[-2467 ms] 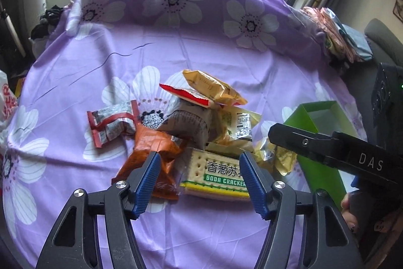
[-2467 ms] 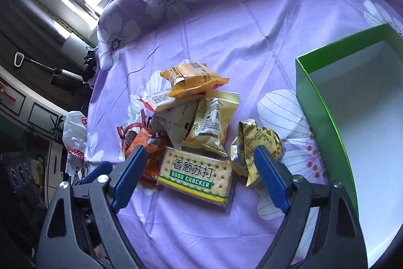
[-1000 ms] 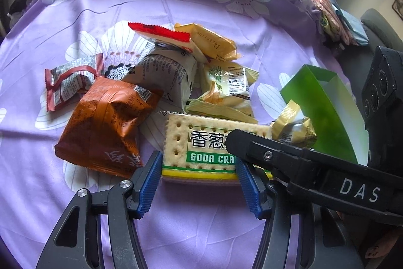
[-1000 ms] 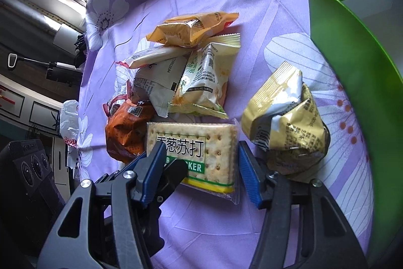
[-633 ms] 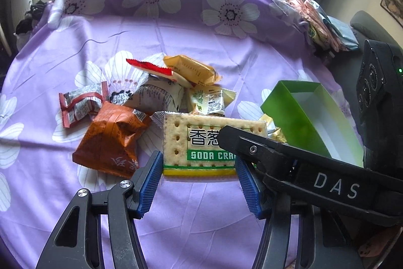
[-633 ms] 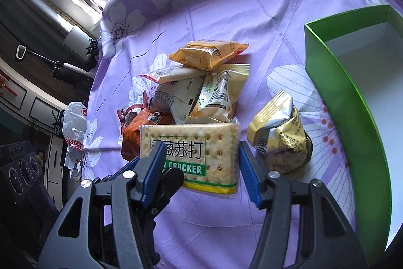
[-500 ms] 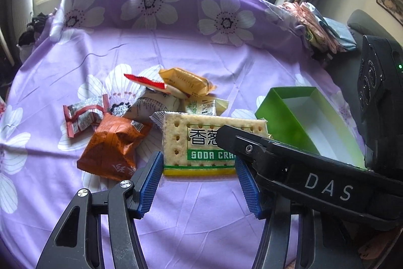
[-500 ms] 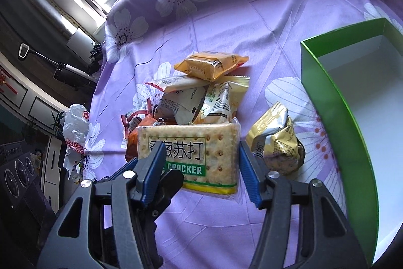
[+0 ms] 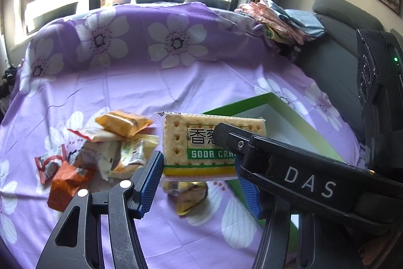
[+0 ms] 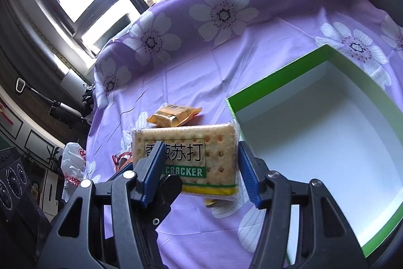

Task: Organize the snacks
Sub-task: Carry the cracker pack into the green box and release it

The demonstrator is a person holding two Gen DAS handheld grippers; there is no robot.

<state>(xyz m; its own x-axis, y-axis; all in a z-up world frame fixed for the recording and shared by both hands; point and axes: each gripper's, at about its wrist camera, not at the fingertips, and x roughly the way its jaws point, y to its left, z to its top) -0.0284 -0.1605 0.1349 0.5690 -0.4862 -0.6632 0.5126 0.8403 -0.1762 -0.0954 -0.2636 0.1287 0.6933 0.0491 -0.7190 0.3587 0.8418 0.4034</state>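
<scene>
A soda cracker pack (image 9: 199, 148) is lifted off the purple flowered tablecloth (image 9: 151, 82), held between both grippers. My left gripper (image 9: 201, 178) is shut on the pack's sides. My right gripper (image 10: 199, 173) is shut on the same soda cracker pack (image 10: 191, 155), and its finger crosses the left wrist view over the pack. A green box (image 10: 327, 132) with a white, empty inside lies to the right; it also shows in the left wrist view (image 9: 289, 122). A pile of snack packets (image 9: 105, 143) lies at the left on the cloth.
A gold packet (image 9: 189, 196) lies on the cloth under the lifted pack. An orange packet (image 10: 173, 115) lies beyond the pack in the right wrist view. Folded cloths (image 9: 282, 19) and a grey sofa (image 9: 345, 24) stand at the far right. Windows are behind the table.
Both grippers closed on the soda cracker pack and raised it off the cloth. The pack has moved up and to the right, toward the green box; the snack pile stayed behind.
</scene>
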